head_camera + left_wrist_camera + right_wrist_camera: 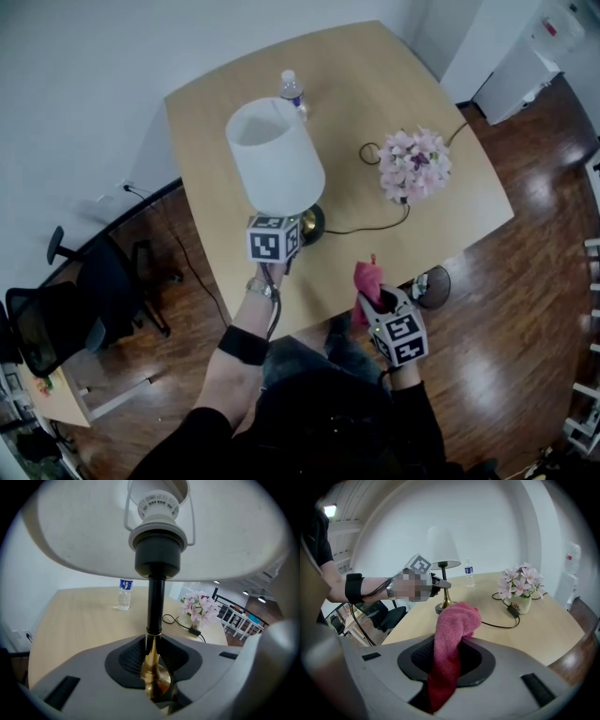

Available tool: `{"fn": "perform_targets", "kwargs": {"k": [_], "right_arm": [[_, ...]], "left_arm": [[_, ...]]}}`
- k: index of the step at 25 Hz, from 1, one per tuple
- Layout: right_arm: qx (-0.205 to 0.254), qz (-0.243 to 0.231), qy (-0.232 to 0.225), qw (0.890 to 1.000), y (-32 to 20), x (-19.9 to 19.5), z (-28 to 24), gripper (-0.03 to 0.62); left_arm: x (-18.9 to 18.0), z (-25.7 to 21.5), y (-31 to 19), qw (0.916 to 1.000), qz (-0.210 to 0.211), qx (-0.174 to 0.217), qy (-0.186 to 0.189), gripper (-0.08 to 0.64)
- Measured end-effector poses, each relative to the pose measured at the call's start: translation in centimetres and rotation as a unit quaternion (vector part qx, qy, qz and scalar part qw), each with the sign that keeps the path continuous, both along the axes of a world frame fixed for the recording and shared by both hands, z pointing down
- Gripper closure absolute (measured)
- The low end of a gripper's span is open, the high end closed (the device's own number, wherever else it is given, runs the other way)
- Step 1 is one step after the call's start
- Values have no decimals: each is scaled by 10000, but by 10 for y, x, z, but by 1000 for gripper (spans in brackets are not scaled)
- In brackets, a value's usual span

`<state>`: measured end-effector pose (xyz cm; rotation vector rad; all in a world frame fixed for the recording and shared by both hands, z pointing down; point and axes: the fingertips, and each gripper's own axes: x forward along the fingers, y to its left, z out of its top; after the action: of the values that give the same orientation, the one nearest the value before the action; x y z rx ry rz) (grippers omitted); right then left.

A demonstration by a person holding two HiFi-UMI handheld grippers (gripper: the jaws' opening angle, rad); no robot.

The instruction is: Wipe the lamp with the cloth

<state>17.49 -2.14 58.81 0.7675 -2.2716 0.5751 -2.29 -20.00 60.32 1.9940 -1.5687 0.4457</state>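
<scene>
Two hand-held grippers were in use, one item apiece.

Item 1: the lamp [277, 159], with a white shade [274, 150], a black-and-brass stem [154, 602] and a round base [313, 225]. It stood near the front edge of the table [394, 75], and the right gripper view showed the base resting on the tabletop. The left hand-held gripper [154, 672] was clamped on the brass lower part of the stem, pads against it on both sides, directly under the shade.

Item 2: the cloth [452, 634], pink and bunched. It was pinched in the right hand-held gripper [445, 667], with a rounded fold standing above the jaws and a tail hanging below. It was held over the front edge of the table, to the right of the lamp and touching no part of it.

Other contents of the table: a water bottle [292, 89] behind the lamp, a pot of pink flowers [414, 164] to the right, and a black cable [366, 228] running from the lamp base.

Step in hand, as judged: the lamp was steadied and the cloth readied, with wiping not yet begun.

Next move, as judged: carry the fold of the cloth across to the shade or stem and press lightly. The left grip should hold the stem firm so the light lamp neither tips nor slides, and the cloth should keep clear of the cable.
</scene>
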Motion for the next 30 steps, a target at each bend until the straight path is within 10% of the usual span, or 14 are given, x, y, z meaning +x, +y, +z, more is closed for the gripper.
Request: {"fn": "perform_targets", "kwargs": {"k": [10,30], "right_arm": [[79,-244,-31,9997,1,-5,-8,503],[322,-403,-209,9985,15,-47,-34,503]], "left_arm": [[9,19,38,9964,175,-832,7,302],[3,47,166,9858,635,-1522,-304,299]]}}
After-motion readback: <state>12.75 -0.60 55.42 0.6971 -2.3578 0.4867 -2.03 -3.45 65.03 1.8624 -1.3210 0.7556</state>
